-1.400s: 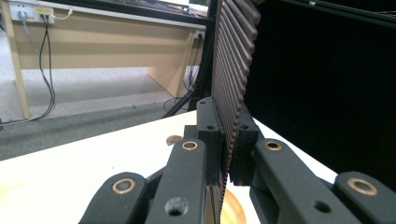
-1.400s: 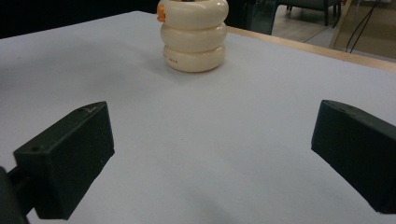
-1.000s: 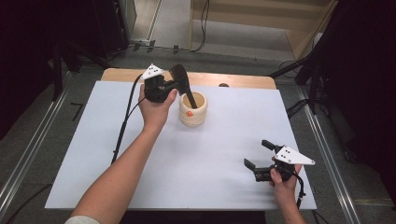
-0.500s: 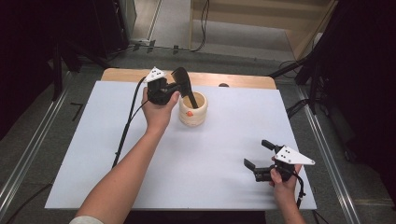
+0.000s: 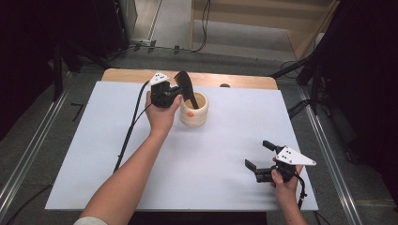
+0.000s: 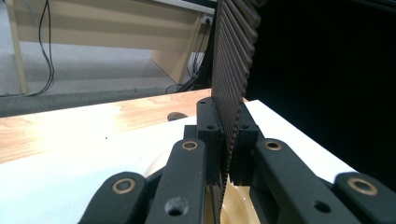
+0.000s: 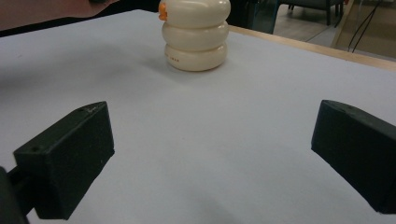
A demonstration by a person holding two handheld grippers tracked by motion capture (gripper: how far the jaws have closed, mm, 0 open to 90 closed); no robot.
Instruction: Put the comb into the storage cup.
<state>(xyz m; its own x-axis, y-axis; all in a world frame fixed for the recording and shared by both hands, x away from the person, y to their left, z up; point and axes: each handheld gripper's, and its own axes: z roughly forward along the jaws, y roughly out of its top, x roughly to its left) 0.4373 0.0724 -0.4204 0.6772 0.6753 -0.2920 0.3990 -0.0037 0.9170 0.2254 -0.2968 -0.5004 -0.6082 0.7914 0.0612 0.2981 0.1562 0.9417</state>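
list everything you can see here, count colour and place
cream ribbed ceramic cup: 1, cream with a small orange mark, far middle of the sheet
white sheet: 1, white, covering the table
wooden table: 1, light wood, bare strip along the far edge
small dark round thing: 1, dark, on the wood strip; too small to tell what
cables: several, black, on the floor beyond the table
left gripper: 1, black, jaws shut, just above the cup
right gripper: 1, black, jaws open, near right of the sheet
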